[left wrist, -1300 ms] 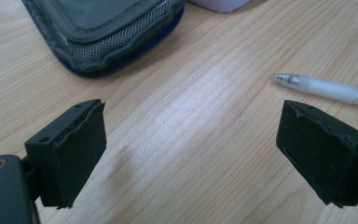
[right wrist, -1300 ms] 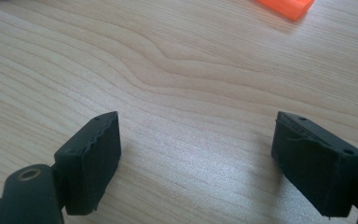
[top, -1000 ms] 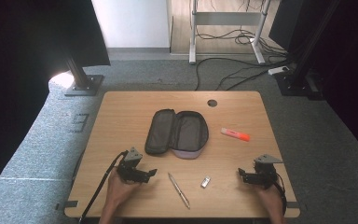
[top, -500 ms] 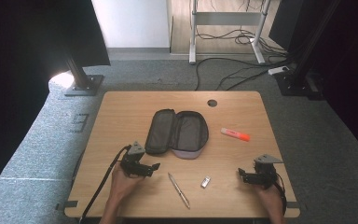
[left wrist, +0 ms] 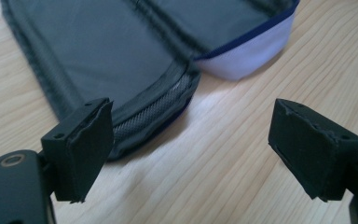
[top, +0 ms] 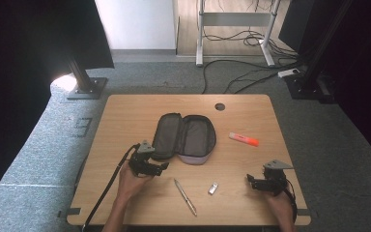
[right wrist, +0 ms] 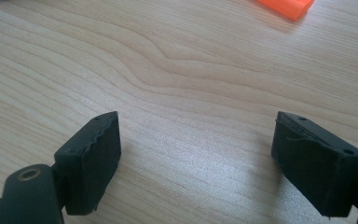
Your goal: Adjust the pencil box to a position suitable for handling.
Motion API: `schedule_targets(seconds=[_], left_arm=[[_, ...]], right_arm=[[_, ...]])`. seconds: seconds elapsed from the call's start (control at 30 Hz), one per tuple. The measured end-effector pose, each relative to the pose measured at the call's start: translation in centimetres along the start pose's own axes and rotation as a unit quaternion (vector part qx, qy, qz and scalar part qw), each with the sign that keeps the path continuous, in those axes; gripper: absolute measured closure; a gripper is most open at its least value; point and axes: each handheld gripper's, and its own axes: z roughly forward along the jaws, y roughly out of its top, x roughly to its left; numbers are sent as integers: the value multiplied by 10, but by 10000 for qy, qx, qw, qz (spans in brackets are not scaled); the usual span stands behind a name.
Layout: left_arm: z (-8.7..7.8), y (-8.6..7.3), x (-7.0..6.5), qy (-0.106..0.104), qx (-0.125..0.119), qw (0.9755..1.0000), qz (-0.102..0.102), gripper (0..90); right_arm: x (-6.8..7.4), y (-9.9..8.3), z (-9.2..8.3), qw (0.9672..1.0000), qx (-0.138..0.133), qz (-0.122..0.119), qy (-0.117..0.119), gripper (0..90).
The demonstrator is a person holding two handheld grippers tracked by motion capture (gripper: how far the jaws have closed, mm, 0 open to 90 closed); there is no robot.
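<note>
Where frame cuts it, pencil case lining blurred.

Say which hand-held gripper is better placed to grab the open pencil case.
Left. The left hand-held gripper sits right at the pencil case corner, jaws open. The right hand-held gripper is far off near the table edge.

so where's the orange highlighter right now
In the high view the orange highlighter lies on the table's right half, just right of the open pencil case, apart from it.
</note>
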Motion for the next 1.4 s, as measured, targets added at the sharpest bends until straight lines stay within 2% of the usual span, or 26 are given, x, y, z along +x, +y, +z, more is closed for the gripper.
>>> schedule_targets(seconds=[0.37,0.47,0.57,0.6,0.7,0.77,0.8,0.87,0.93,1.0,1.13,1.23,1.27,1.33,1.4], left_arm=[[9,21,2,-105,33,9999,-21,127],[14,29,2,-13,136,9999,59,121],[17,32,5,-48,161,9999,5,115],[21,35,5,65,267,9996,84,115],[24,38,6,89,277,9995,127,115],[28,39,10,25,176,9998,18,116],[29,40,11,32,208,9998,1,116],[34,43,13,139,302,9994,48,122],[38,46,14,128,317,9994,60,125],[41,50,19,19,225,9997,-101,137],[46,56,21,120,374,9992,-23,143],[50,59,24,4,313,9994,-166,157],[54,62,23,112,467,9988,-54,165],[57,65,22,180,479,9987,18,187],[59,66,22,139,456,9989,-7,210]], right_arm=[[0,0,0,10000,1,-1,0,154],[0,0,0,10000,0,-1,-1,154],[0,0,0,10000,0,-2,-1,154],[0,0,0,10000,1,-1,-1,154],[0,0,0,10000,0,-1,-1,154],[0,0,0,10000,1,-1,0,154],[0,0,0,10000,1,-2,0,154],[0,0,0,10000,1,-1,1,154],[0,0,0,10000,1,-1,1,154],[0,0,0,10000,2,-1,2,153],[0,0,0,10000,2,0,2,153],[0,0,0,10000,3,-4,5,152],[0,0,0,10000,3,-3,5,152],[0,0,0,10000,3,-3,4,152],[0,0,0,10000,3,-3,4,152]])
